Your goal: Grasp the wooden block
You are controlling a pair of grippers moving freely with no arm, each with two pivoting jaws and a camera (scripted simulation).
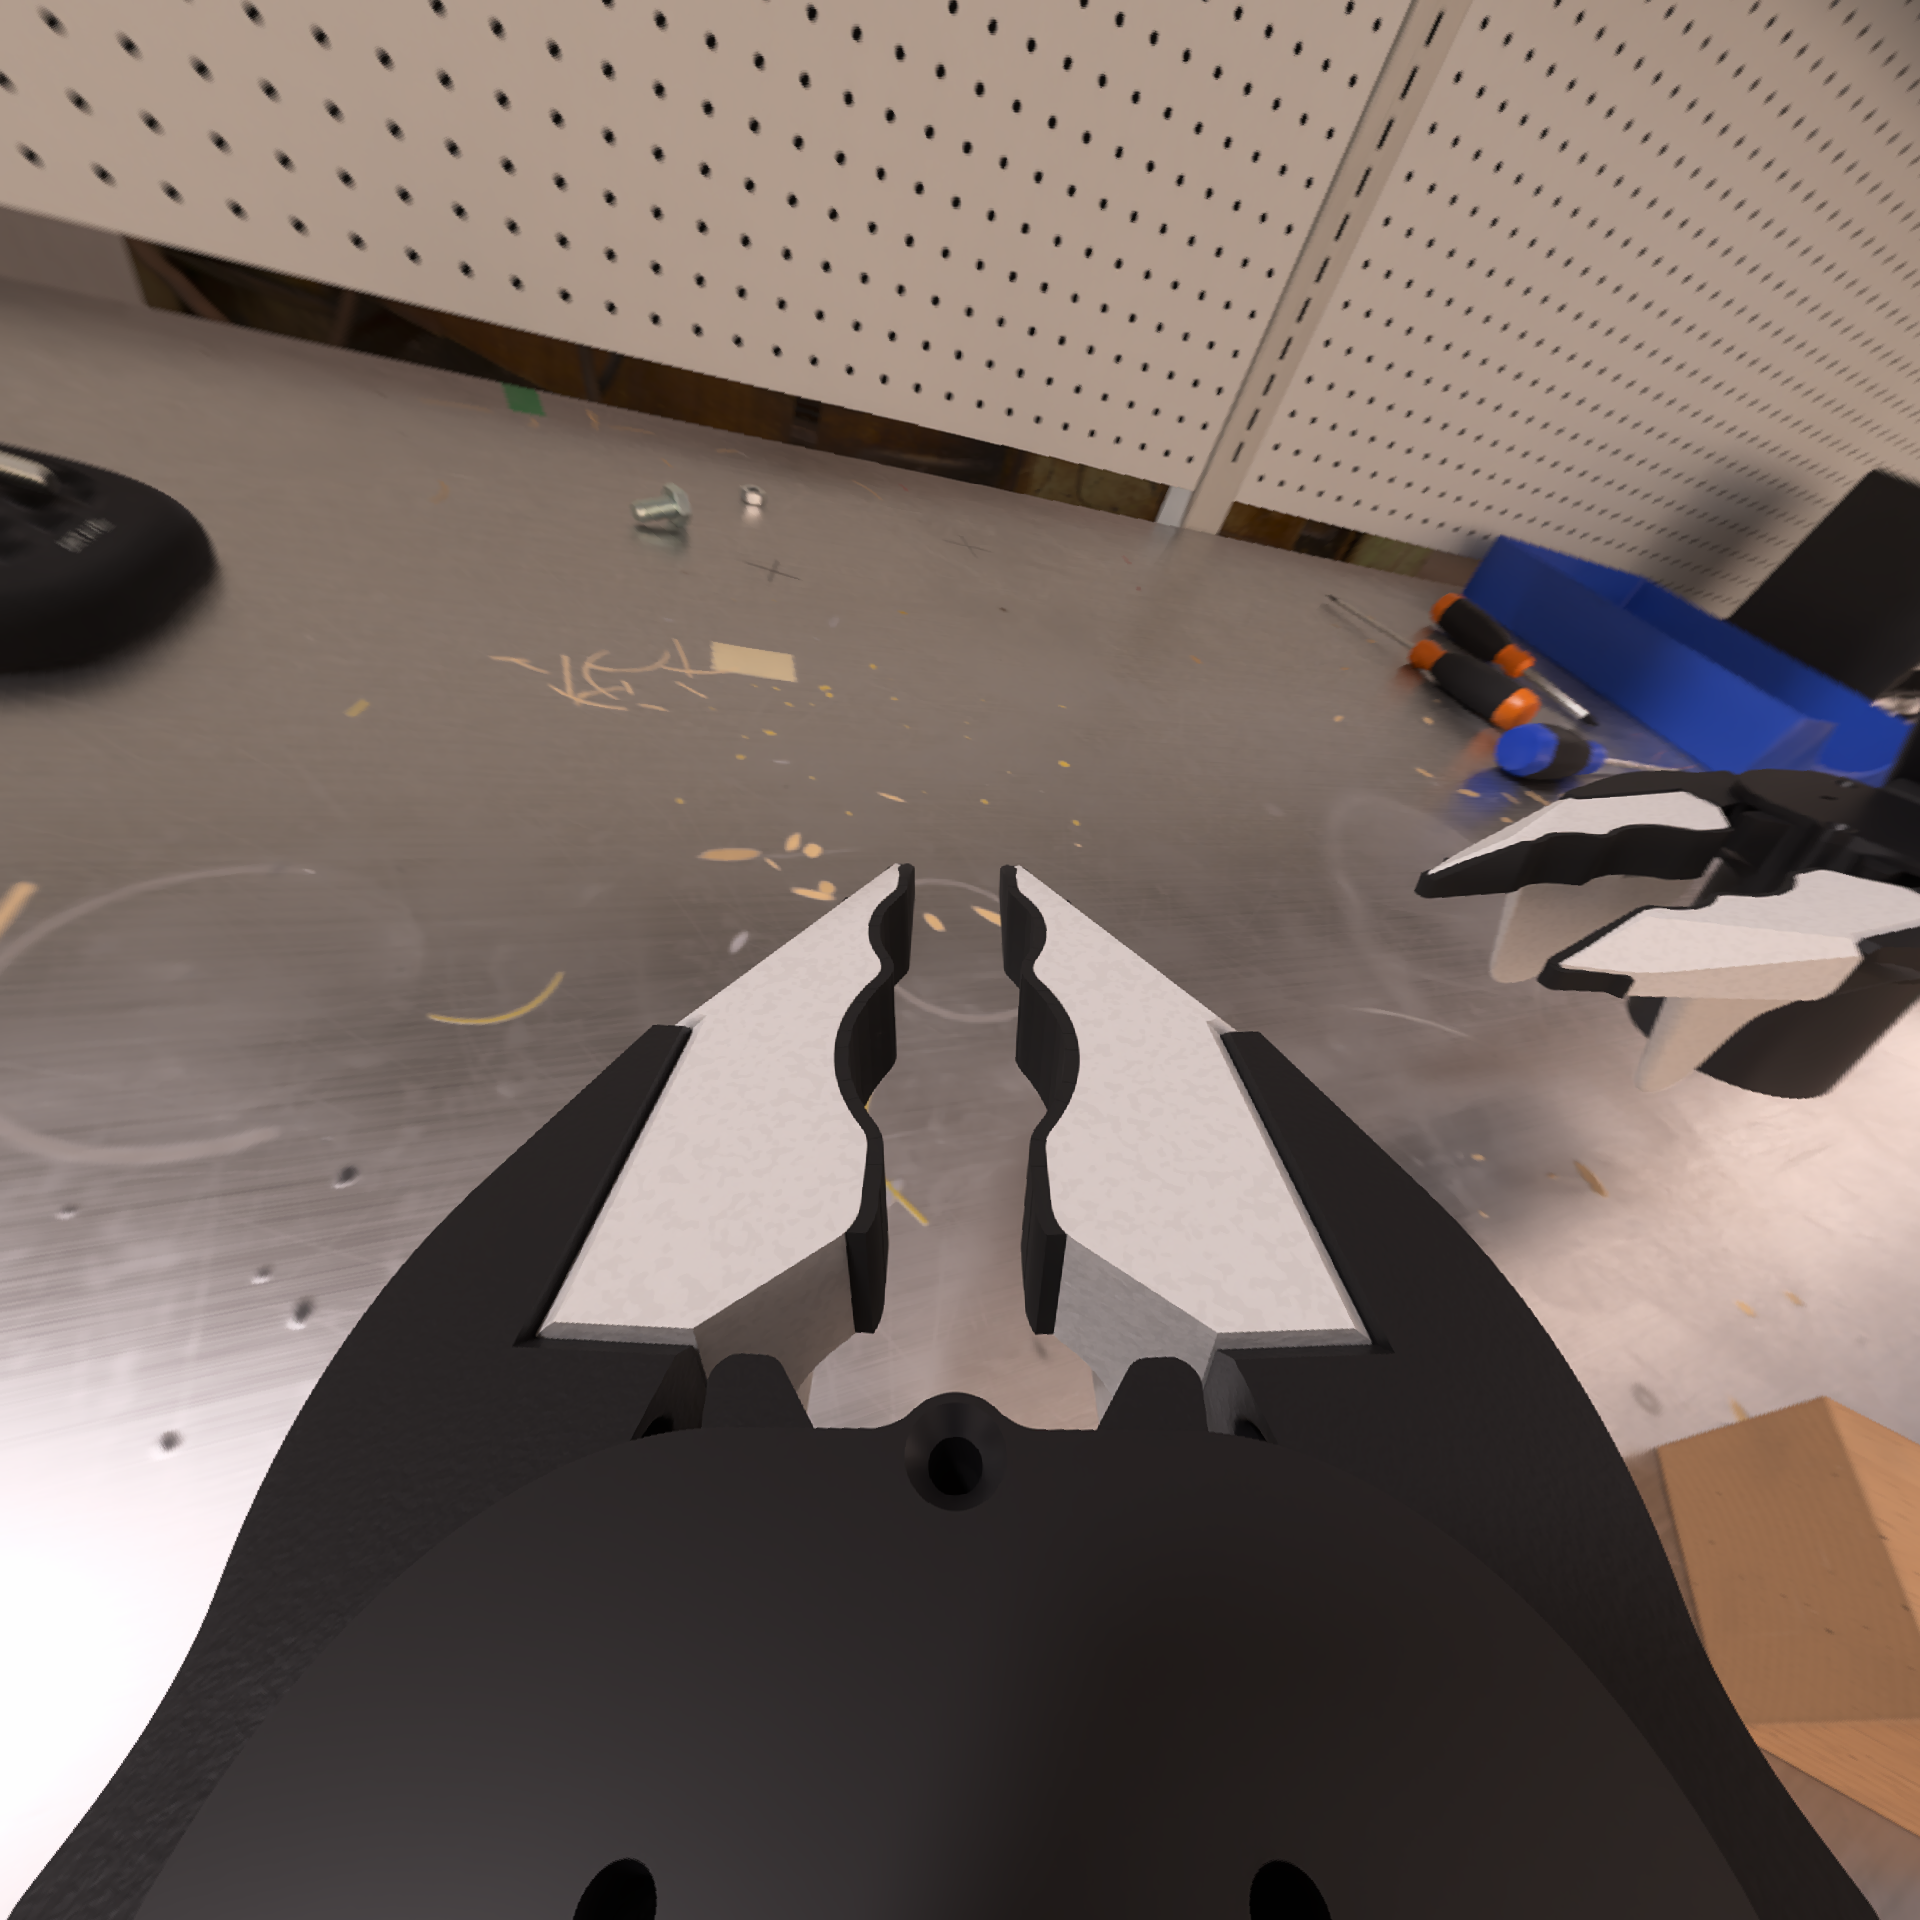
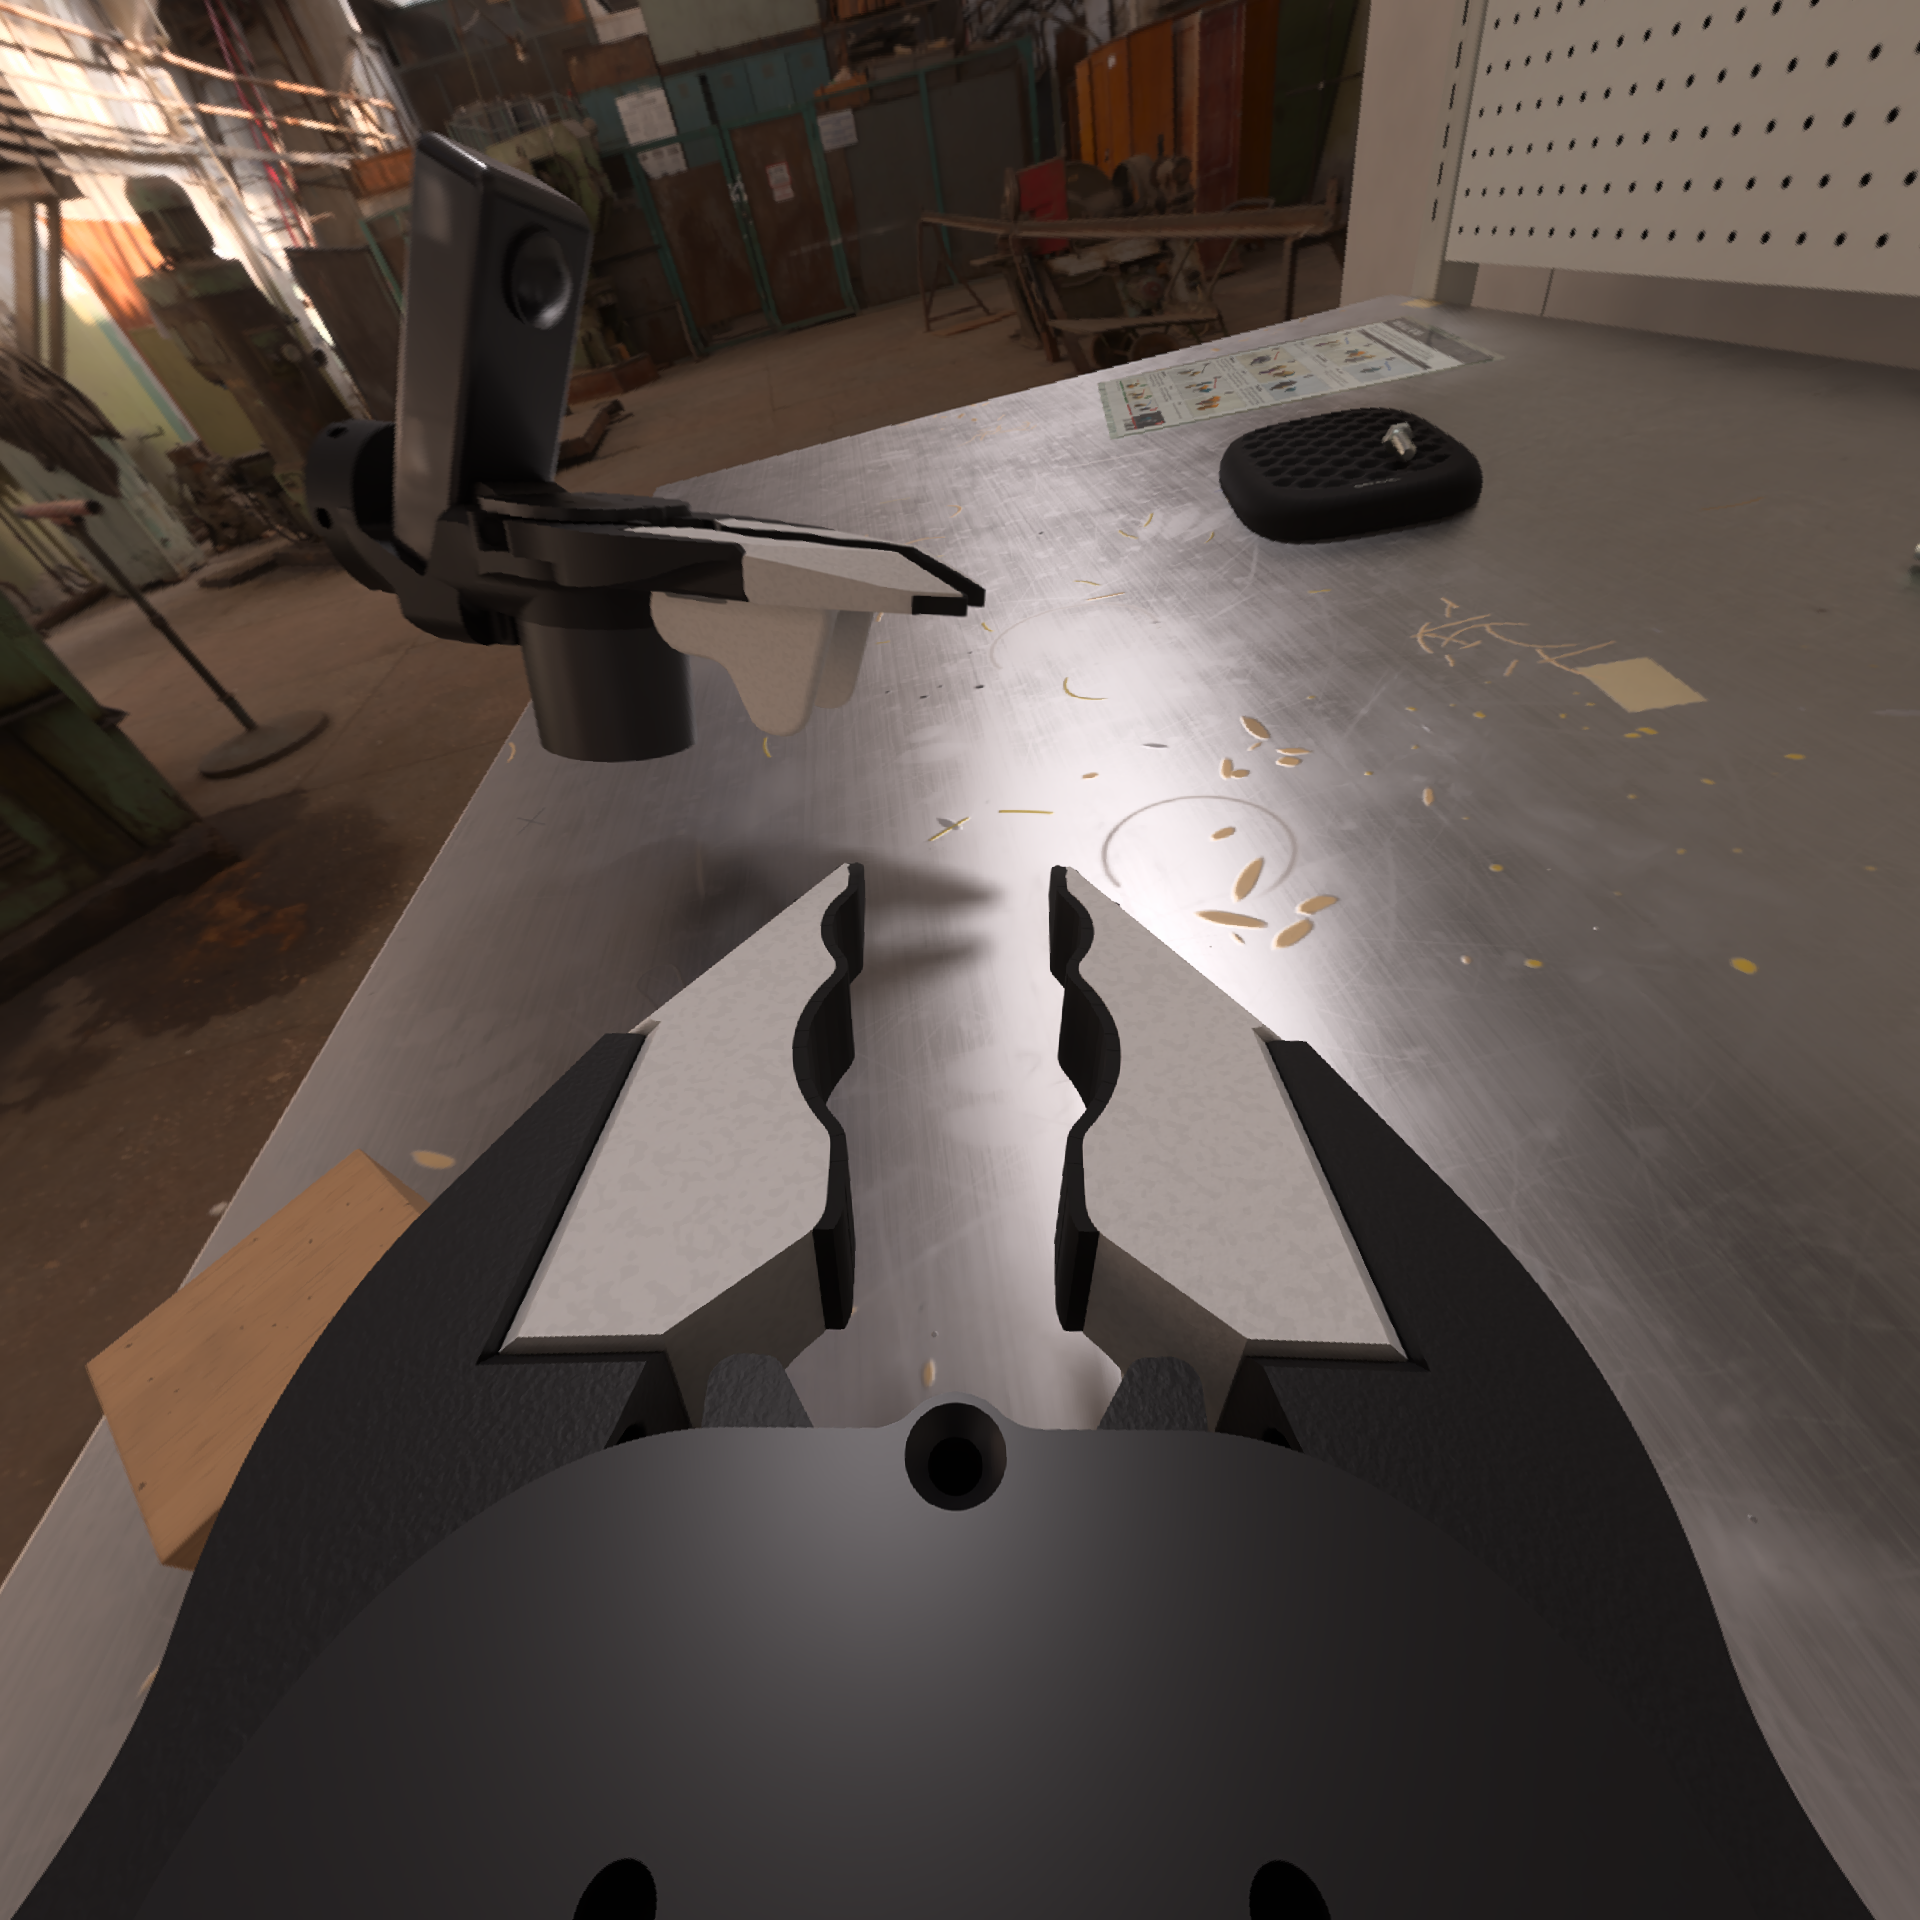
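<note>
Beside the wooden block (image 2: 249,1340), left gripper (image 1: 956,873) and right gripper (image 2: 956,873) hover, jaws parted, empty; closing now likely grabs air.

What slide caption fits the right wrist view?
Open right gripper above the metal bench, wooden block at lower left.

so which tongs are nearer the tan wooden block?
Hard to call. The tan wooden block sits low beside both the left tongs and the right tongs, outside both open gaps.
</note>
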